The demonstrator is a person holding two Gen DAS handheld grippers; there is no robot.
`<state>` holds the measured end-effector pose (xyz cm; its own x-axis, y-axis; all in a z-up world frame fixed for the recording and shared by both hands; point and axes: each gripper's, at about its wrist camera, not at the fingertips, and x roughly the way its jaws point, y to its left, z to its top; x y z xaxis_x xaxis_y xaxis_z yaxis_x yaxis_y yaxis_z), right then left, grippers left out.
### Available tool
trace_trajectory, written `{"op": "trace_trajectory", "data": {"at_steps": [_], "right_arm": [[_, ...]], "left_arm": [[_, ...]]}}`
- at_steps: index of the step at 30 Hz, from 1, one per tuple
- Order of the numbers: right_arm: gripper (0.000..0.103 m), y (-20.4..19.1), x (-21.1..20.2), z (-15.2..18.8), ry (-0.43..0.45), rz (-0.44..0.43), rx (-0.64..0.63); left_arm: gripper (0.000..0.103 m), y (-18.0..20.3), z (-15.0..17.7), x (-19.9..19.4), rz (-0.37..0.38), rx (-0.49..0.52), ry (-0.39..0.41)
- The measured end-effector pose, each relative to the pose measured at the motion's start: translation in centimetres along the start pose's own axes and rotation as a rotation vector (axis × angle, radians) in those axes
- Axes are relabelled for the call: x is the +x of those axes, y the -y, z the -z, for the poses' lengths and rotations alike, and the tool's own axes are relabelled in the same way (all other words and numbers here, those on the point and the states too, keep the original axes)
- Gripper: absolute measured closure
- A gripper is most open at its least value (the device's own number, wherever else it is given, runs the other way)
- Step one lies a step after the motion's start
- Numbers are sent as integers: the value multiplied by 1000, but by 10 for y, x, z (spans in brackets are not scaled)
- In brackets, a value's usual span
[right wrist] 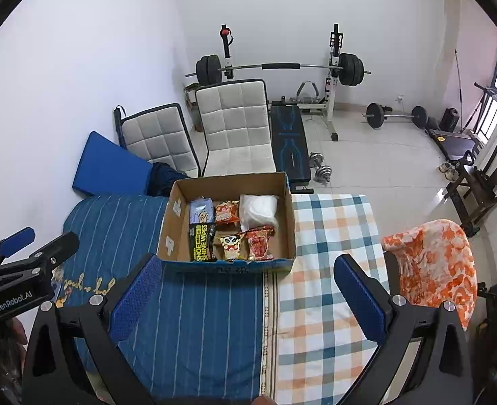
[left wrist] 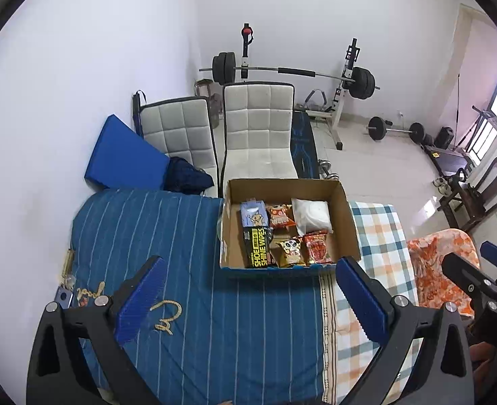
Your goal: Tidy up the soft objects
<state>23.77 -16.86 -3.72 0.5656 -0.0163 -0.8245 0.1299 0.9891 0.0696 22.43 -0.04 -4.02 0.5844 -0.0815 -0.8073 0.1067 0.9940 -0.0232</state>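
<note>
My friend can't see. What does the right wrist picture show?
An open cardboard box of snack packets sits on a bed with a blue striped cover. The open right gripper hovers in front, holding nothing.

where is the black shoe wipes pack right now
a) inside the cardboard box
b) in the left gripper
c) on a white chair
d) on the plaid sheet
a, the shoe wipes pack lies inside the cardboard box beside the snack packets, and both grippers are open and hold nothing.

Two white quilted chairs (right wrist: 235,128) behind the bed, blue foam pad (right wrist: 111,165) against the wall, loaded barbell on rack (right wrist: 279,66), chrome dumbbells (right wrist: 320,166) on tiled floor.
</note>
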Motion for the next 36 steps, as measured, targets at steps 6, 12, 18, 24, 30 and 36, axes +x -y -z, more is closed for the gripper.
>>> {"op": "trace_trajectory", "data": {"at_steps": [6, 12, 18, 24, 30, 36], "right_arm": [[0, 0, 3, -9, 20, 9, -1], [0, 0, 1, -12, 30, 13, -4], [0, 1, 0, -15, 30, 14, -5], [0, 3, 0, -17, 32, 16, -4], [0, 5, 0, -16, 21, 26, 0], [0, 8, 3, -11, 11, 34, 2]], "left_arm": [[0, 3, -4, 1, -12, 4, 16], [0, 4, -6, 2, -13, 4, 19], [0, 4, -7, 2, -10, 7, 20], [0, 2, -9, 3, -9, 5, 13], [0, 1, -8, 3, -5, -2, 5], [0, 3, -5, 2, -9, 6, -1]]}}
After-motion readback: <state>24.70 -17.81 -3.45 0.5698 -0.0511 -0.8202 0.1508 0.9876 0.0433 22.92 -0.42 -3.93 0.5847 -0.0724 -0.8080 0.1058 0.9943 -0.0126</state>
